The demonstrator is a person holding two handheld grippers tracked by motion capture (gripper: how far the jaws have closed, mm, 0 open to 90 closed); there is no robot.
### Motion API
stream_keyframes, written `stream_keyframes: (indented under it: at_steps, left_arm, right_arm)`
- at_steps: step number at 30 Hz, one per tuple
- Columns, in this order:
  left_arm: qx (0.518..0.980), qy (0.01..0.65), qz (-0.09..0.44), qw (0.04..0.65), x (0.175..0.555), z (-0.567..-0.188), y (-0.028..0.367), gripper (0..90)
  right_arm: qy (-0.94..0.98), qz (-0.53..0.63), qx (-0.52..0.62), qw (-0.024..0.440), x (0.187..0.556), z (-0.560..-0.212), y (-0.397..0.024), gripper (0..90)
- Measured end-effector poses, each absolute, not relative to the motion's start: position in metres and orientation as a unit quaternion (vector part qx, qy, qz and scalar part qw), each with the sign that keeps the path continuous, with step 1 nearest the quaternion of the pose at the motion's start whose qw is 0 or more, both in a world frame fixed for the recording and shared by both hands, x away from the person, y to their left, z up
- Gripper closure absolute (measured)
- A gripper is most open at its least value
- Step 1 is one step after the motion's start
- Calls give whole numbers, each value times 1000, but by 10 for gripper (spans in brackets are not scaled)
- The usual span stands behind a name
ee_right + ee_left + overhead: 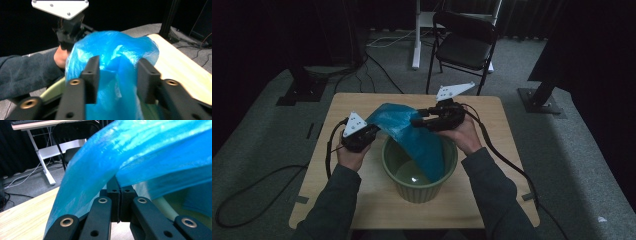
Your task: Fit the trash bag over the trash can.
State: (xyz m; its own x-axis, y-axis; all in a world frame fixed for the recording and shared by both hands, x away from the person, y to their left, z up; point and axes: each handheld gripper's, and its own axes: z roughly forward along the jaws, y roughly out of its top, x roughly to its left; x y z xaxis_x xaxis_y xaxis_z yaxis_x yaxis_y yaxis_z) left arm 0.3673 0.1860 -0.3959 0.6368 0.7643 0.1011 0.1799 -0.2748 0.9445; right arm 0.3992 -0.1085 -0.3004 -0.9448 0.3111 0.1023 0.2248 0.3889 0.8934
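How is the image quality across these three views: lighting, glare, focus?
High view: dim and underexposed, with a small glare spot inside the green pot. Left gripper view: bright sheen on the blue bag, background chair soft. Right gripper view: bag folds slightly blurred, background almost black.

The high view looks forward and down on the surface (362, 200) from above. Both tool views sit close, and all share the blue bag (412, 132) (105, 162) (115, 65).

The blue bag (412, 132) drapes across the far rim of the green bucket (419, 187), blocking its opening there. Bare table (507, 150) lies left, right and near. A folding chair (464, 42) stands beyond the far edge.
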Motion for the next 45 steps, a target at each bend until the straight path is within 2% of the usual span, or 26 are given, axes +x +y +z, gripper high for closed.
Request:
stream_keyframes:
  at_steps: [5,10,25,26,30,32,45]
  left_arm:
    - [748,311,288,511,366,-396,183,887]
    - [750,307,290,509,364,-397,181,888]
    - [753,280,290,520,358,-391,168,882]
    - [753,279,289,521,357,-391,167,881]
    - [754,273,293,521,354,-390,164,881]
    - [755,273,296,518,354,-390,165,884]
    - [758,290,297,503,350,-402,182,891]
  right_arm:
    - [833,523,164,78,395,-292,-109,469]
    - [828,524,173,101,395,-288,-112,451]
    - [863,466,182,71,401,-312,-86,440]
    - [866,460,181,75,401,-314,-84,476]
    - [880,433,177,81,400,-318,-82,785]
    - [878,438,176,85,400,-318,-85,859]
    - [864,460,183,92,385,-320,-120,897]
